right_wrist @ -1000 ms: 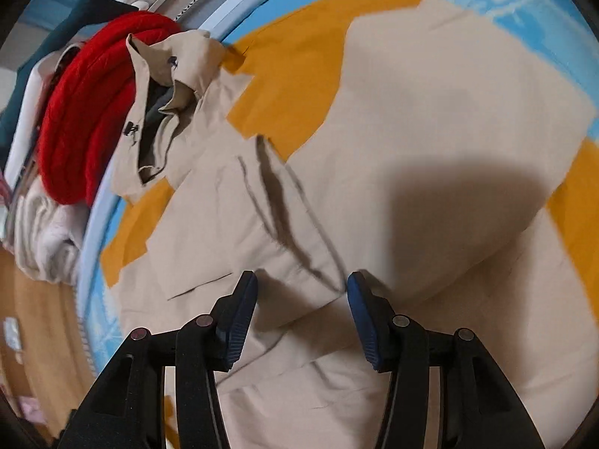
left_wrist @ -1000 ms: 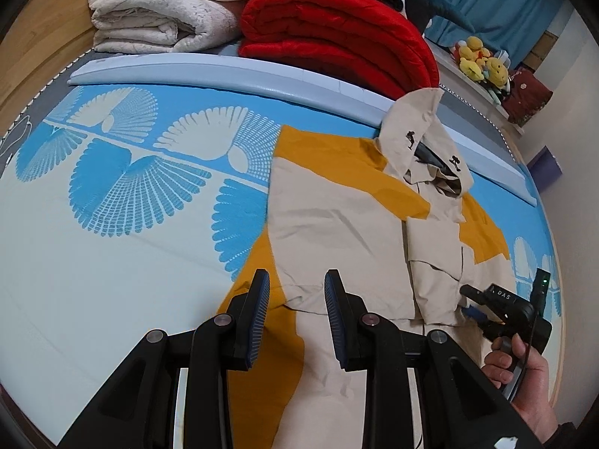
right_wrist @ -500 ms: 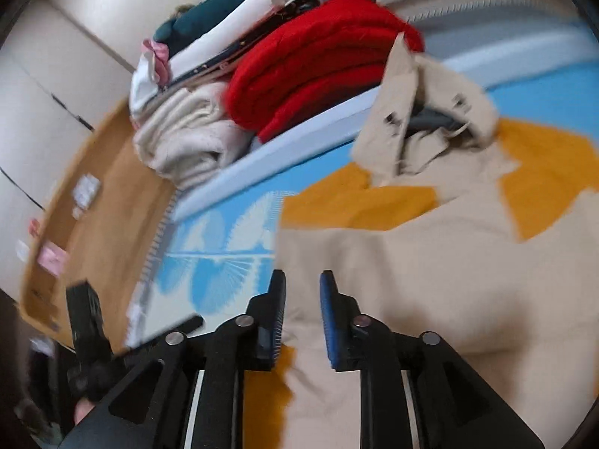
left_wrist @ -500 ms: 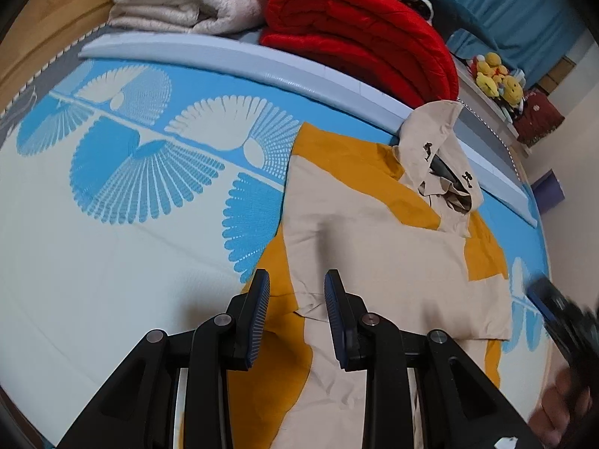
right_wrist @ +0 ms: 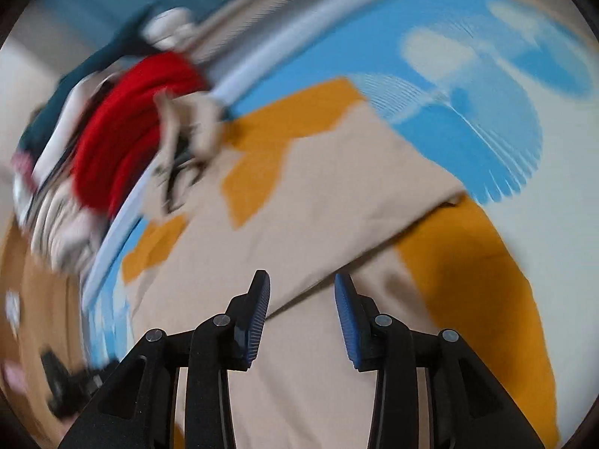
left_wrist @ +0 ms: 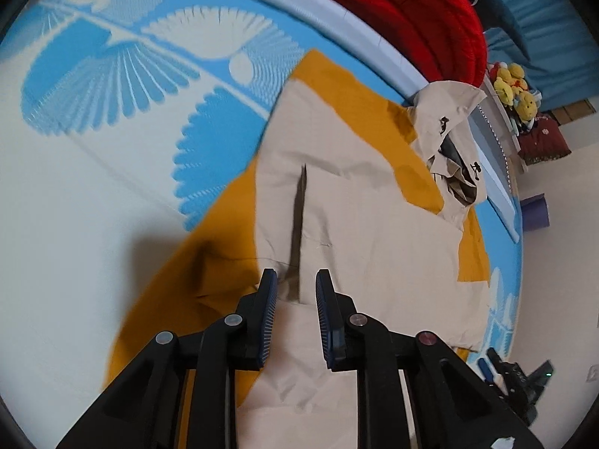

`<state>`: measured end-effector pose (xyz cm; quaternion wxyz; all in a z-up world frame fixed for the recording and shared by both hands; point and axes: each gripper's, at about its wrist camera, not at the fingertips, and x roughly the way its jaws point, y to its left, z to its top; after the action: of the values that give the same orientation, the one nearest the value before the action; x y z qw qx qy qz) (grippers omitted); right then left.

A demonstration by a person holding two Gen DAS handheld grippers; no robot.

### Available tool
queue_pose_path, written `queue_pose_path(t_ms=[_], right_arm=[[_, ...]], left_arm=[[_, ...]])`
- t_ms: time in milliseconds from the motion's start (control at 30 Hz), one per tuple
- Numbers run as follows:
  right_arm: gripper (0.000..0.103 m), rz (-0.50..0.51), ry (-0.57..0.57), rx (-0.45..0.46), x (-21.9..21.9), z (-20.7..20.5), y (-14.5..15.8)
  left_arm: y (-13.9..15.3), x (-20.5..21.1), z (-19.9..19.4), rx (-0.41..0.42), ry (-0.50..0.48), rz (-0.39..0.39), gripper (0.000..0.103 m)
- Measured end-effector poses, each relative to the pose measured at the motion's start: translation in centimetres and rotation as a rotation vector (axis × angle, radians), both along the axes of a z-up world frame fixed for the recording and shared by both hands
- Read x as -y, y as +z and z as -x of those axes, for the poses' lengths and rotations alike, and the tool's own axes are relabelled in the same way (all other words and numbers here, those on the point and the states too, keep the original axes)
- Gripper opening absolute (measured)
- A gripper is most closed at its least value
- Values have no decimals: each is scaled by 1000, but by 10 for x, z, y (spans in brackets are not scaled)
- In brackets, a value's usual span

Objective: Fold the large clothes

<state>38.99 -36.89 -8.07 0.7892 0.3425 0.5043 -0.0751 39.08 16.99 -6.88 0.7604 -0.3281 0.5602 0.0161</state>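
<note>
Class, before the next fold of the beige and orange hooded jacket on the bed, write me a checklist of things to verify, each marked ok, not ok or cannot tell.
1. Jacket lies spread on the bed cover: ok.
2. Body panel is smooth: not ok, a raised crease runs towards the left tongs.
3. Left tongs are gripping cloth: not ok. The jaws have just been closing, a fold rises between them, and the pads are not pressing it.
4. Right tongs are free: ok, open above the jacket, having just widened.
5. Hood is tucked flat: not ok, rumpled against the red blanket.
6. Right wrist view is sharp: not ok, blurred.
</note>
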Motion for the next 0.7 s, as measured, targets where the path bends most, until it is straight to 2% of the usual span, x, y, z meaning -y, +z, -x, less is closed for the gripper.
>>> queue_pose_path(t_ms=[67, 133, 300, 367, 400, 433, 500, 567, 633, 700], right_arm=[[38, -34, -18, 7, 18, -6, -9], [38, -45, -61, -24, 31, -10, -19], [38, -198, -144, -76, 50, -16, -57], [38, -253, -173, -92, 53, -17, -68], [38, -267, -179, -95, 52, -16, -71], [29, -278, -189, -95, 52, -16, -74], [9, -290, -190, -69, 48, -19, -72], [6, -283, -194, -28, 42, -18, -61], [6, -334, -211, -26, 39, -14, -64], [8, -351, -236, -98, 36, -8, -77]], left_arm=[[-7, 4, -5, -10, 2, 2, 19], [-15, 7, -8, -21, -2, 7, 19], [-35, 18, -13, -68, -13, 35, 18], [-38, 23, -14, -68, -28, 30, 13], [-37, 24, -14, -56, -36, 16, 8], [-30, 25, -14, -28, -50, -13, 3], [-8, 24, -13, 48, -42, -38, 1], [20, 22, -10, 154, -32, -73, 1], [38, 20, -8, 210, -18, -163, 0], [31, 17, -8, 170, -15, -186, 0]])
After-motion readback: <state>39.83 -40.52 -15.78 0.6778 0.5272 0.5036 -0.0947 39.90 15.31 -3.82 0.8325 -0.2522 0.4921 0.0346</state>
